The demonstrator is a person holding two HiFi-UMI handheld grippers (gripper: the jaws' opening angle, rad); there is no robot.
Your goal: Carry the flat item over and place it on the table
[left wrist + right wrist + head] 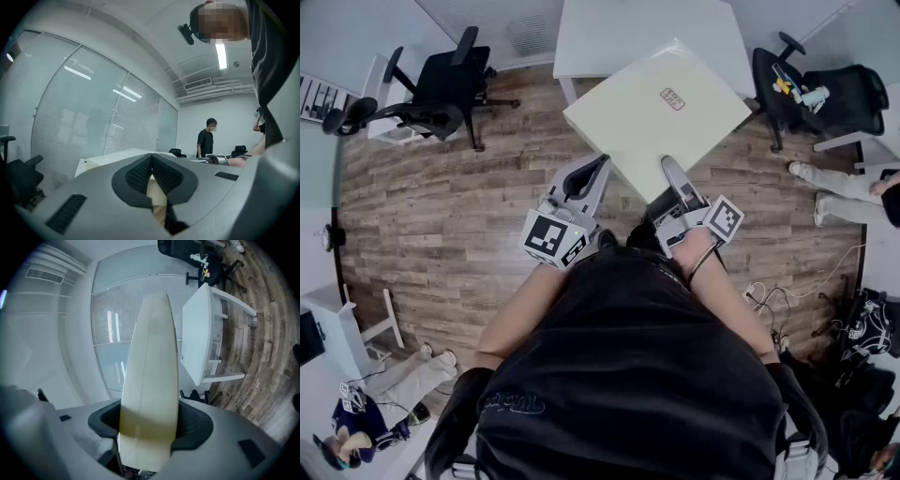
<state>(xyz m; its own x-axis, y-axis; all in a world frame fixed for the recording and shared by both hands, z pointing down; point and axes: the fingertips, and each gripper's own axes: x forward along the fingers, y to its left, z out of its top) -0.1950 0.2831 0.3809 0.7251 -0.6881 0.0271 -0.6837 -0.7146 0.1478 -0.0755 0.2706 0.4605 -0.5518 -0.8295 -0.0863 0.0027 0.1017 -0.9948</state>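
Observation:
The flat item is a pale cream square box (pixel 661 108) with a small red label, held up over the wooden floor just short of the white table (pixel 619 33). My right gripper (pixel 672 172) is shut on the box's near edge. In the right gripper view the box (pixel 152 362) stands edge-on between the dark pads (pixel 194 425), with the table (pixel 199 333) beyond. My left gripper (pixel 598 167) sits beside the box's near left edge. Its fingertips meet, shut on nothing. In the left gripper view (pixel 151 158) a strip of cream shows behind the touching pads.
Black office chairs stand at the left (pixel 441 89) and right (pixel 825 94) of the table. A seated person's legs (pixel 839 202) are at the right and cables (pixel 769 295) lie on the floor. Another person (pixel 205 138) stands far off by desks.

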